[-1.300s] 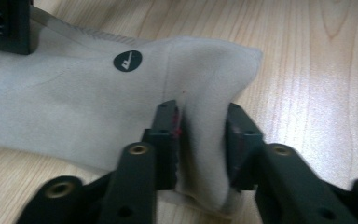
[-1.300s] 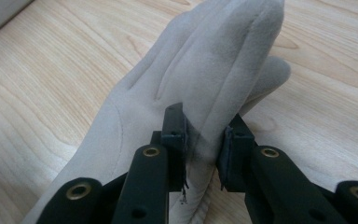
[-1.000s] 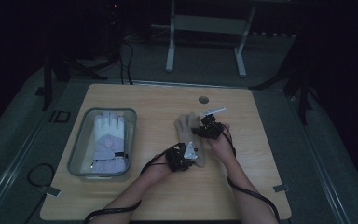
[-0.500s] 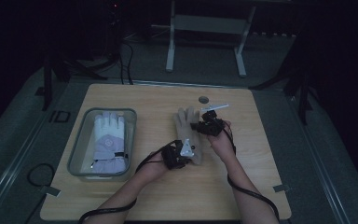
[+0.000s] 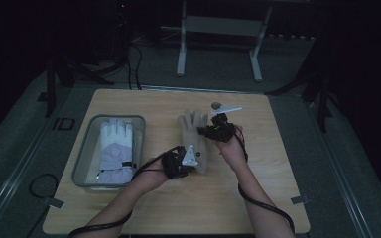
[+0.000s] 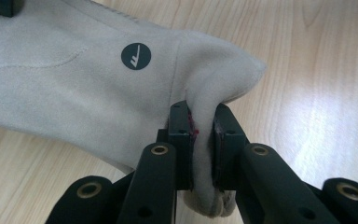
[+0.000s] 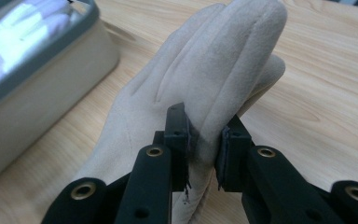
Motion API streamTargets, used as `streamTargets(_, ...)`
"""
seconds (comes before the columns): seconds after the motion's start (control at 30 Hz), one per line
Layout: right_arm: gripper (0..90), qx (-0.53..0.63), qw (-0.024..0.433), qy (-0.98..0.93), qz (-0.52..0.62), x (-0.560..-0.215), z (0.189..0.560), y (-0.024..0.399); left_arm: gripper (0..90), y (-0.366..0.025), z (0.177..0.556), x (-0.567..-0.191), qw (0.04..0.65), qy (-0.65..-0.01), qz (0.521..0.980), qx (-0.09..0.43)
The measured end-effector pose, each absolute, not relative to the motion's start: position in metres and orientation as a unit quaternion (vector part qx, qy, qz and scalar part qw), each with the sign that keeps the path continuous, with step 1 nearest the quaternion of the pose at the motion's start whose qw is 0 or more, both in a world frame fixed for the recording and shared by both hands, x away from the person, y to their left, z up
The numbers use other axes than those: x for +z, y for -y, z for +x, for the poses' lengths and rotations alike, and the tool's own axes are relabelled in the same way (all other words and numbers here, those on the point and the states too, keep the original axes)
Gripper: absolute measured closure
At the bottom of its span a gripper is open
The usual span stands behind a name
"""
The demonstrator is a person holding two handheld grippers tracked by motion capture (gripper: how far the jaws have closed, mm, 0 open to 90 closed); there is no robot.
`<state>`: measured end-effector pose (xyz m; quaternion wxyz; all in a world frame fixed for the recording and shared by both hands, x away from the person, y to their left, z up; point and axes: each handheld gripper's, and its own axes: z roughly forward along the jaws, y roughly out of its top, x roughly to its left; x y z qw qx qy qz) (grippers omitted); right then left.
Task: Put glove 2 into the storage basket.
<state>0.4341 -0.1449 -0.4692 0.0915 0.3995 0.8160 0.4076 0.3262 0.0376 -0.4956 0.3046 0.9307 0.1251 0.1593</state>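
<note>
Pale wooden counter (image 5: 144, 208) in front of you, dim room around it.

On your left side of the counter: a clear rectangular plastic bin with a grey rim (image 5: 85, 157). A white fabric glove with a pale lilac patch and a dark wrist strap (image 5: 115, 148) lies flat inside it, fingers pointing away from you.

Near the counter's middle: a beige suede-like glove (image 5: 192, 130), fingers pointing away from you, well apart from the bin. The left gripper view shows a small dark round logo (image 6: 135, 56) on its back.

Your left claw (image 5: 194, 159) is at the glove's cuff end. In the left gripper view its jaws are clenched on a bunched fold of the beige material near the cuff edge, pads pressing from both sides, the fabric pulled up into a peak above them.

Your right claw (image 5: 207, 133) is at the finger end. In the right gripper view its jaws pinch the outer edge of the glove below the fingers, which rise off the wood and tilt up.

So you hold the beige glove at both ends. Whether its middle touches the counter, cannot tell.

Just beyond your right claw: a small round grey object (image 5: 216, 105), too small to identify.
</note>
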Motion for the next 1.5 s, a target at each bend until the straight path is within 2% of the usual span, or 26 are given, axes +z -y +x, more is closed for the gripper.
streamTargets(0.4,77.2,0.424,0.089,-0.821,0.371,-0.443,0.427,0.111,81.2,-0.069,0.312,-0.471,0.289,-0.125,0.931,0.183)
streamTargets(0.8,77.1,0.432,0.091,-0.833,0.333,-0.422,0.419,0.055,81.1,-0.111,0.298,-0.451,0.266,-0.138,0.933,0.197)
streamTargets(1.5,77.1,0.426,0.064,-0.856,0.287,-0.422,0.415,-0.037,81.1,-0.189,0.28,-0.45,0.245,-0.186,0.932,0.19)
